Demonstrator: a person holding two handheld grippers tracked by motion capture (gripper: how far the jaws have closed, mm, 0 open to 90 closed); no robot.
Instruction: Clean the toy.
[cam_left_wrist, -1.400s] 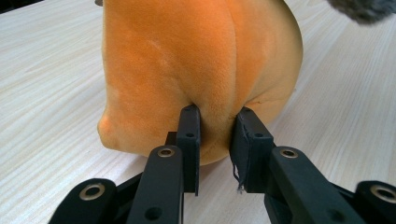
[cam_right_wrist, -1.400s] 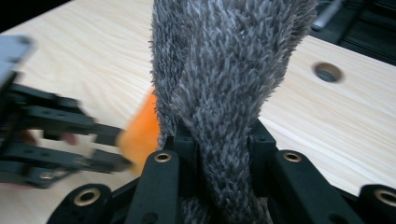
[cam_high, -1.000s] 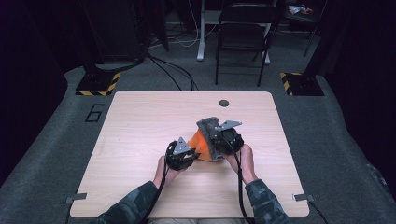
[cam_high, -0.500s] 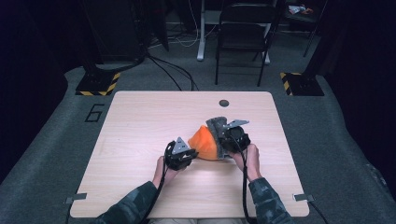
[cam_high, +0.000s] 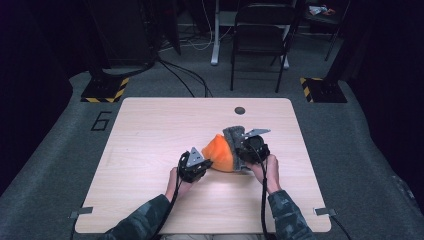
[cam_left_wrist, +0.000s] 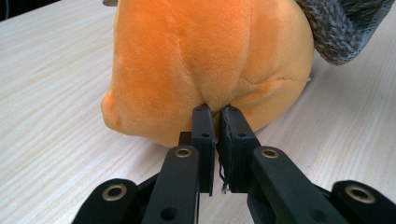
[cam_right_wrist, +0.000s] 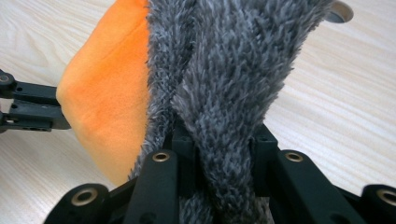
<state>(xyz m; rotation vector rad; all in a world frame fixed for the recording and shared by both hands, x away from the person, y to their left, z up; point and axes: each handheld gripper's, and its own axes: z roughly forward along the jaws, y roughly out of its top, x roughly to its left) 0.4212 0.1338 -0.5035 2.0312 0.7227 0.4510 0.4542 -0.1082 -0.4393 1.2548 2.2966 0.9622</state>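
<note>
The left hand-held gripper (cam_left_wrist: 215, 116) has just closed, pinching a fold of the orange plush (cam_left_wrist: 205, 56). The right hand-held gripper (cam_right_wrist: 224, 140) drags its grey furry end (cam_right_wrist: 233, 70) a bit rightwards across the worktop (cam_high: 150, 130).

Counter (cam_high: 150, 130): pale wood-grain top with rounded corners, a small round dark grommet (cam_high: 240, 110) set near its far edge.
Floor (cam_high: 60, 160): grey carpet all round the counter, with a dark figure "6" (cam_high: 101, 121) marked just off the counter's far left corner.
Chair (cam_high: 261, 35): dark folding chair standing beyond the counter, facing it.
Stand bases (cam_high: 105, 90): two flat black bases with yellow-and-black hazard stripes, one on each side past the far corners.
Cables (cam_high: 185, 77): black leads trailing over the carpet.
Light: bright on the counter, the room's edges in deep shadow.
</note>
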